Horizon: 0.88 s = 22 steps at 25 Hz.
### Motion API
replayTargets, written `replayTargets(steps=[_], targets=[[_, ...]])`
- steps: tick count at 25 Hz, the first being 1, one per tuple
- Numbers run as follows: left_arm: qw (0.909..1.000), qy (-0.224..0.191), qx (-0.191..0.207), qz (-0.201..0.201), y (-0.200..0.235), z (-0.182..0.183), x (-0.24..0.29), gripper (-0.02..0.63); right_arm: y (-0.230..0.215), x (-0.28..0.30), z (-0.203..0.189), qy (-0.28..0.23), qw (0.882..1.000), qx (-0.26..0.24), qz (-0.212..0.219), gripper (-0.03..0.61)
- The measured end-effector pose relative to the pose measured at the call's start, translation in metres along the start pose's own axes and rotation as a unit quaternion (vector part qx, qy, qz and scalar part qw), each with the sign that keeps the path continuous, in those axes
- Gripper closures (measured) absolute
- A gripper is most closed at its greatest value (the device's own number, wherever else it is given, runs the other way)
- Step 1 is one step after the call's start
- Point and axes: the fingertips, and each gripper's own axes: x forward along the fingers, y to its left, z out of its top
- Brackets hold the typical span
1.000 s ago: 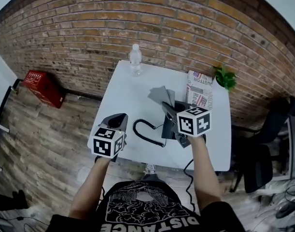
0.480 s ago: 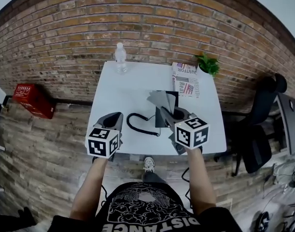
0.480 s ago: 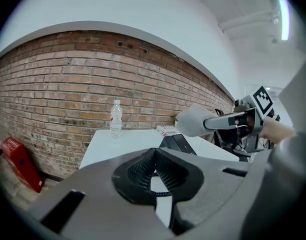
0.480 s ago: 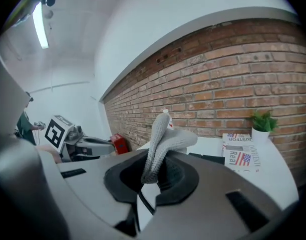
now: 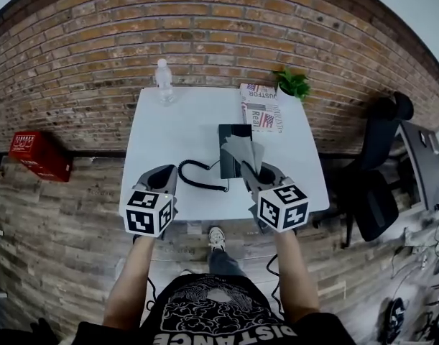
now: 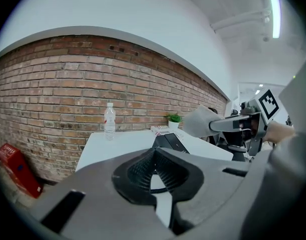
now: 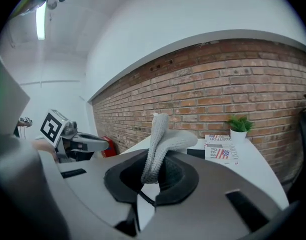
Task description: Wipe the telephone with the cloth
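Pulled back toward the near tabletop (image 5: 169, 121) edge since a second ago, leaving the telephone (image 5: 230, 136) just ahead of the right gripper (image 5: 253, 169), with long axis running straight away from it. Pinching the grey cloth (image 5: 243, 149) above the telephone's near end. Holding the left gripper (image 5: 162, 180) pressed together on nothing, off to the left and farther away, so probably wiping with the right.

Knitted cloth (image 7: 160, 144), matt plastic telephone (image 5: 233, 130), smooth white table (image 5: 169, 135), rough brick wall (image 5: 205, 34)
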Motion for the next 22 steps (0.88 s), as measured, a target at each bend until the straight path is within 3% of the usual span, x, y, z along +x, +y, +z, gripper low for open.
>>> replayTargets(steps=[22], targets=[[0.9997, 0.0, 0.018, -0.013, -0.008, -0.006, -0.013, 0.607, -0.005, -0.035, -0.004, -0.017, 0.999, 0.009, -0.033, 0.568]])
